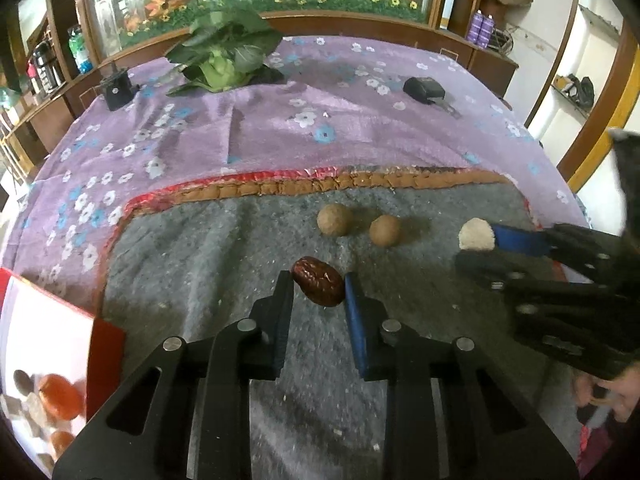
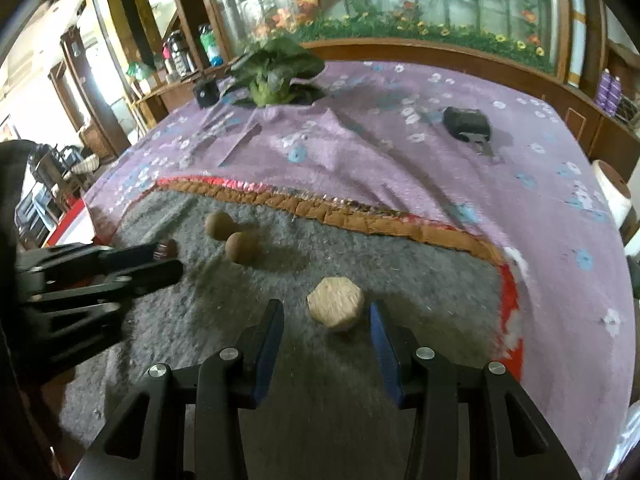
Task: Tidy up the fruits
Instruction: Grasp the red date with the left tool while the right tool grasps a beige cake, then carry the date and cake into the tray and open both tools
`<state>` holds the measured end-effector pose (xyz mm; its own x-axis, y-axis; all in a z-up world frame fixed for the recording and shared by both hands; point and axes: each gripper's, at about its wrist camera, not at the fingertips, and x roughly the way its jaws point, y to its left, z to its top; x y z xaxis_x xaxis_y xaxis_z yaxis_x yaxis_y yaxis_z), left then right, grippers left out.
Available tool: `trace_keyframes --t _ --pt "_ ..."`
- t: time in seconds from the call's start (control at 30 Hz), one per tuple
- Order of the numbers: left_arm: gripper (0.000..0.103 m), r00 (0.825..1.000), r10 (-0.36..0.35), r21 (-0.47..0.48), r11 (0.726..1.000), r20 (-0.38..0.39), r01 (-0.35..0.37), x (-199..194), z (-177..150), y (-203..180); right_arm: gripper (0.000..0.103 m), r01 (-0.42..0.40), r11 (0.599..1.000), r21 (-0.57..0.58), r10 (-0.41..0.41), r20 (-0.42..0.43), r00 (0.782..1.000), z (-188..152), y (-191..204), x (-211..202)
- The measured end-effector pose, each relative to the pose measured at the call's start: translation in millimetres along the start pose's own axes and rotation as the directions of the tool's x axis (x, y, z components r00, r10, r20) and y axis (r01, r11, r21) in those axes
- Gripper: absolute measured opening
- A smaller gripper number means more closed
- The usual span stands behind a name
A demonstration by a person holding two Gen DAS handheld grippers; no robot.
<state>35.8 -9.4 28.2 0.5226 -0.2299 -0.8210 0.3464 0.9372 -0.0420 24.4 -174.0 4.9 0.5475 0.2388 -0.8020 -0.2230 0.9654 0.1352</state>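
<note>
At the far left a red-edged box [image 1: 106,344] printed with fruit sits at the edge of the grey felt mat [image 1: 192,264], and beside it the left tongs [image 1: 318,286] are closed on a wrinkled red date [image 1: 318,286]. Two round brown longans [image 1: 335,220] lie just beyond, clear of both. Further right the right tongs [image 2: 326,310] stand narrowly apart around a pale hexagonal biscuit [image 2: 335,304] without gripping it, on a bench draped in purple flowered cloth [image 1: 320,120] with a leafy cabbage [image 1: 220,56] behind.
</note>
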Motion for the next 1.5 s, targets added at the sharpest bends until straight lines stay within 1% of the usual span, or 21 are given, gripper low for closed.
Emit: trace_keyframes --t 0.03,0.07,0.2,0.33,0.5,0.63,0.8,0.97,1.17,1.5 --pt "0.024 1.000 0.002 -0.003 1.000 0.000 -0.002 -3 -2 1 0.037 0.039 0.999 -0.027 -0.038 0.012 0.999 -1 3 0" --pt "0.024 1.000 0.009 -0.005 1.000 0.002 -0.009 -5 -4 1 0.028 0.060 0.997 -0.042 -0.060 0.006 0.998 -1 5 -1" --pt "0.023 1.000 0.025 -0.028 0.999 0.003 -0.025 -15 -12 8 0.027 0.032 0.999 -0.030 -0.032 0.008 0.999 -6 5 -10" --pt "0.020 0.999 0.035 -0.050 0.998 0.009 -0.035 -25 -19 15 0.027 0.017 0.999 -0.041 -0.016 0.025 1.000 -14 19 -25" --pt "0.020 0.999 0.041 -0.069 0.997 0.018 -0.039 -39 -30 25 0.027 -0.035 0.996 -0.080 0.039 0.043 0.998 -21 51 -41" --pt "0.020 0.999 0.024 -0.089 0.996 0.024 -0.022 -51 -38 36 0.027 -0.063 0.991 -0.122 0.069 0.039 0.997 -25 76 -45" --pt "0.020 0.998 0.032 -0.107 0.994 0.050 -0.027 -71 -48 49 0.027 -0.096 0.983 -0.155 0.102 0.035 0.994 -26 103 -47" --pt "0.020 0.996 0.056 -0.135 0.990 0.068 -0.047 -86 -57 65 0.027 -0.122 0.973 -0.198 0.132 0.036 0.991 -24 130 -49" --pt "0.020 0.992 0.103 -0.170 0.982 0.078 -0.088 -101 -69 87 0.027 -0.155 0.957 -0.244 0.167 0.028 0.986 -19 160 -47" --pt "0.020 0.981 0.175 -0.241 0.959 0.084 -0.151 -118 -87 131 0.027 -0.198 0.921 -0.335 0.211 0.003 0.978 -12 215 -41"
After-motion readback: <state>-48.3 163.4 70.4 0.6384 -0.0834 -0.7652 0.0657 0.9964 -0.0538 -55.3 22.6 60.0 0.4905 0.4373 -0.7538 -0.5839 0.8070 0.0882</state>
